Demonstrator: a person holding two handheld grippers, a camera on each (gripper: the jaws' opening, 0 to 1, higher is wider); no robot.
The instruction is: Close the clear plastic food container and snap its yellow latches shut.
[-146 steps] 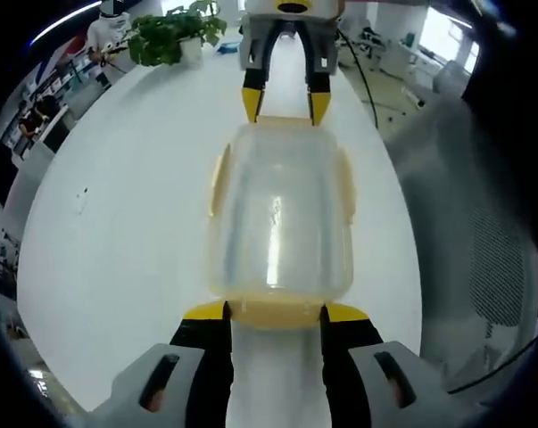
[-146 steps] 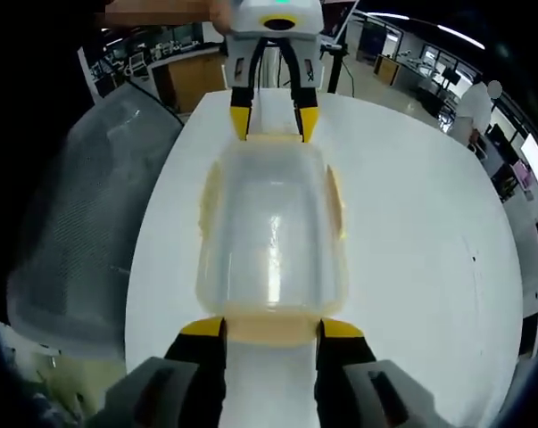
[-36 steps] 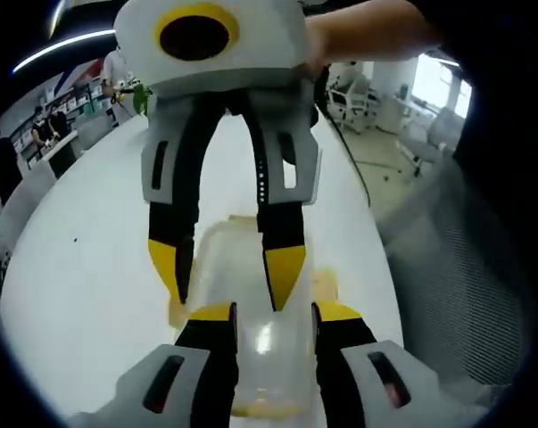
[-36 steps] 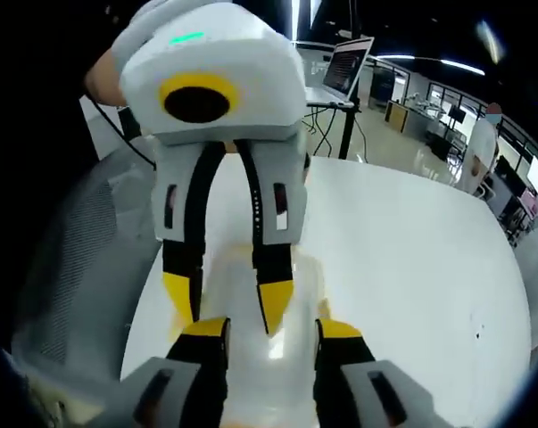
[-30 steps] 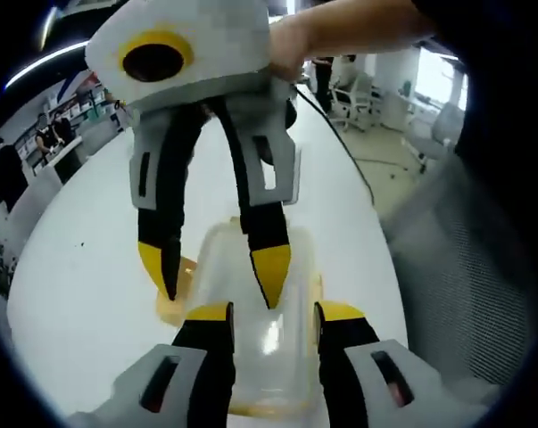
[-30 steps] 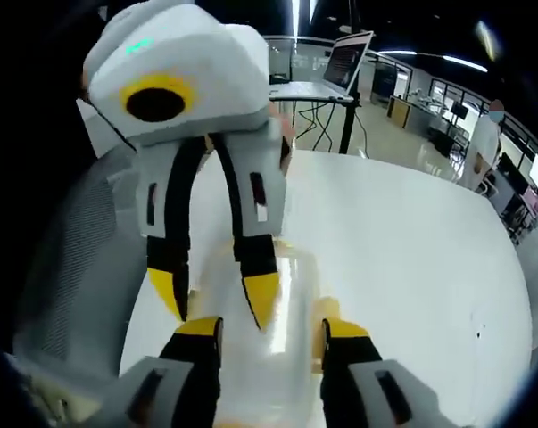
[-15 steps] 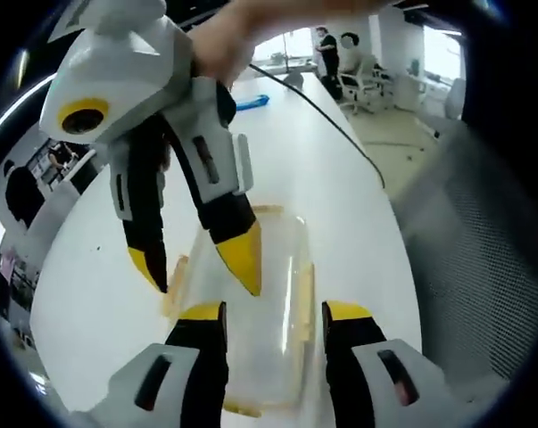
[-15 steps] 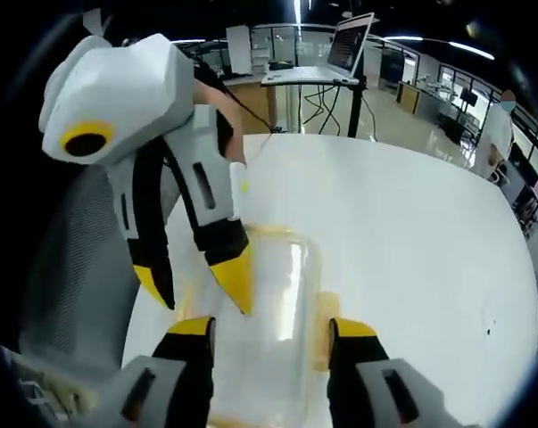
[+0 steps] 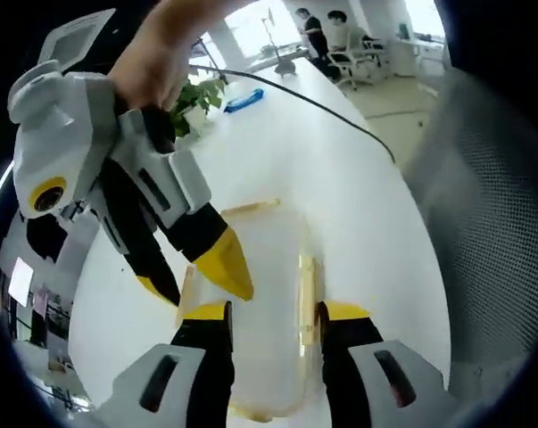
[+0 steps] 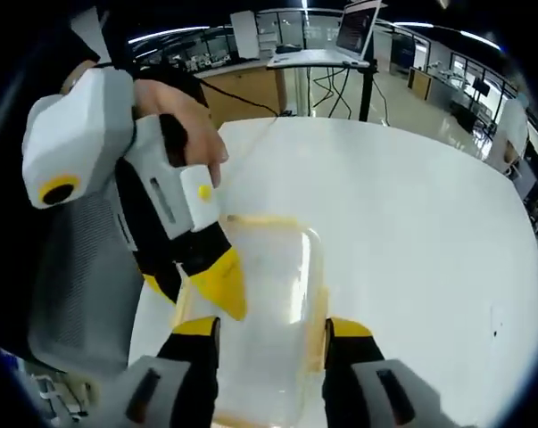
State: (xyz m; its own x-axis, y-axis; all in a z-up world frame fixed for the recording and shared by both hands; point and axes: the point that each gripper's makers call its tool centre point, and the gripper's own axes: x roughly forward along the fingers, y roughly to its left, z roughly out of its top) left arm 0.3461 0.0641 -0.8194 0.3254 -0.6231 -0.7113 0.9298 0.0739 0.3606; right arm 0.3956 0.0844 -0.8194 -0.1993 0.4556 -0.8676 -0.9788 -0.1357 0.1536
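Left gripper has its jaws spread over the clear food container, which lies lid-on on the white table. Right gripper too, jaws apart above it. Each view catches the other gripper angling in from the left, yellow tips beside a yellow latch.

Open-plan office: desks, laptop, office chairs, potted plant.

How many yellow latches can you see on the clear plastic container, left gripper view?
4: far-end latch, right-side latch, left-side latch partly behind the right gripper, near-end latch by the left gripper.
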